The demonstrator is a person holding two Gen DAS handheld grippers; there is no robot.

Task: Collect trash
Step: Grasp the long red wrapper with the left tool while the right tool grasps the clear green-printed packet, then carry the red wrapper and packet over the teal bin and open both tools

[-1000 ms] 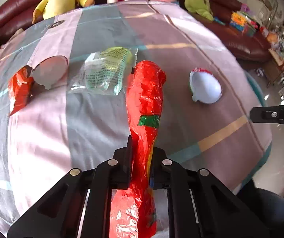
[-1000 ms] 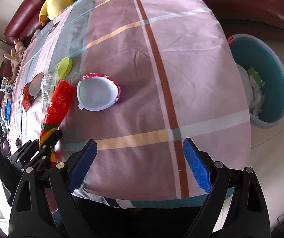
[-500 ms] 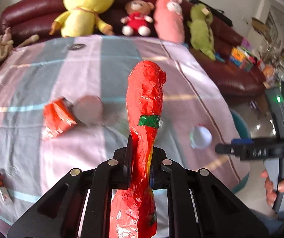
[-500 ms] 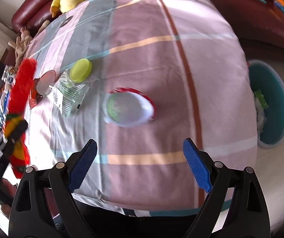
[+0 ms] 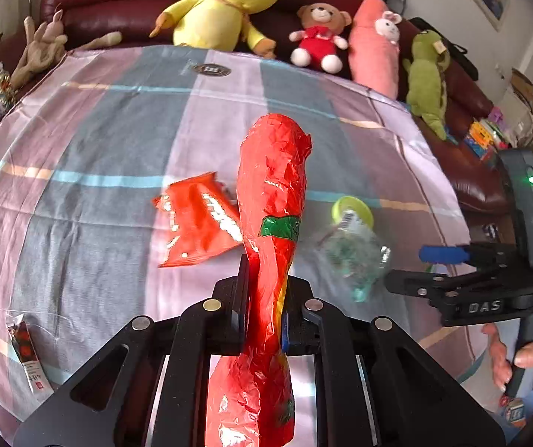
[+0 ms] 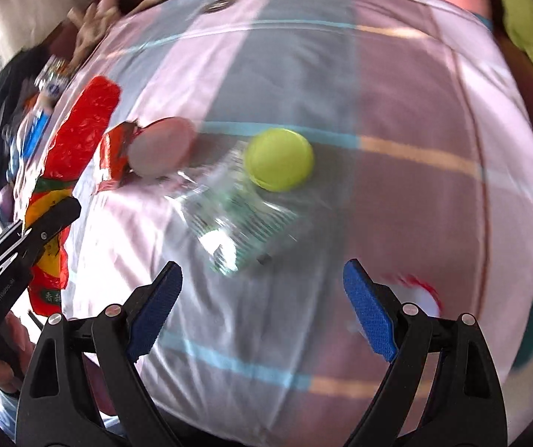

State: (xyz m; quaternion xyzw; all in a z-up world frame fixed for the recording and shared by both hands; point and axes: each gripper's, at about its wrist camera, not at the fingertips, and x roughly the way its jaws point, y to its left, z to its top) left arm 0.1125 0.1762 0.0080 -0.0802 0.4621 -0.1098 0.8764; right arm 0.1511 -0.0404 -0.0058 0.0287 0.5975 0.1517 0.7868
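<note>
Hiding part of the orange wrapper (image 5: 195, 219), red bag (image 5: 272, 201) stands clamped.

My left fingers (image 5: 242, 298) pinch a long red bag (image 5: 272, 201) at its waist; crinkled, with a green band, it sticks up past my tips and hangs below them. Beyond it, left of my tips, a flattened red wrapper (image 5: 197, 223) lies on the cloth. Between my spread right fingers (image 6: 155, 305), just ahead of them, lies a clear crumpled packet (image 6: 236, 212) with green print; a yellow-green lid (image 6: 279, 158) rests at its far edge. A pale round lid (image 6: 160, 147) sits to their left, overlapping the red wrapper.
</note>
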